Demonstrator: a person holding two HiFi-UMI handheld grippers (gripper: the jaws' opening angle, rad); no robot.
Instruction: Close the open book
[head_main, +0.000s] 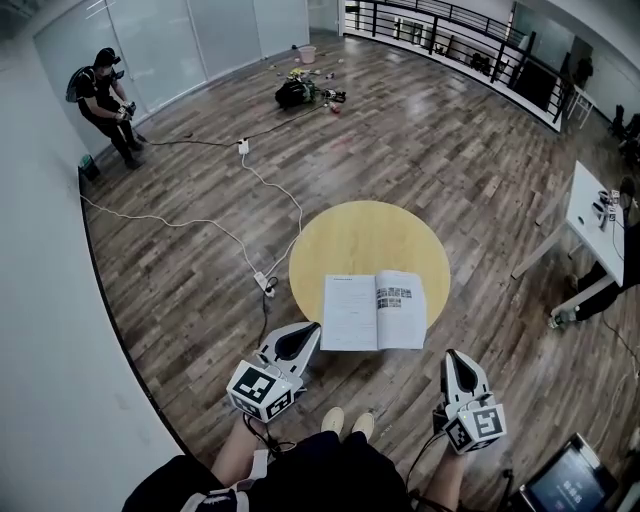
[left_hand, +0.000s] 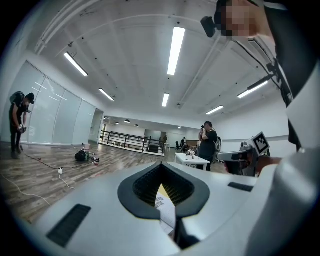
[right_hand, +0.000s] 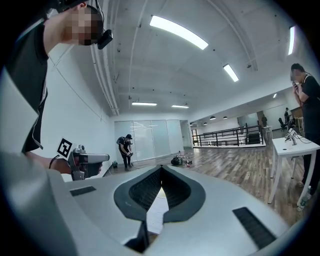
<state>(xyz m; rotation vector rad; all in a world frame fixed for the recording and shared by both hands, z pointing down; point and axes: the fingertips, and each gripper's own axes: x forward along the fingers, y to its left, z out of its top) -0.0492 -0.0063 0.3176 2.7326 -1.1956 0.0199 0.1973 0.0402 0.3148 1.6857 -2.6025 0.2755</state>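
An open book (head_main: 375, 312) lies flat on the near part of a round yellow table (head_main: 365, 235), white pages up. My left gripper (head_main: 314, 328) is shut, its tips just short of the book's near left corner. My right gripper (head_main: 452, 354) is also shut and empty, off the table's near right edge, apart from the book. In the left gripper view the closed tips (left_hand: 161, 164) frame a strip of the book's page (left_hand: 165, 205). In the right gripper view the page (right_hand: 156, 210) shows below the closed tips (right_hand: 161, 167).
A power strip (head_main: 265, 283) with white cables lies on the wooden floor left of the table. A person (head_main: 110, 100) stands far left by the wall. A white desk (head_main: 600, 215) stands to the right, a laptop (head_main: 570, 480) at bottom right. Another person (left_hand: 207, 145) stands by a white table.
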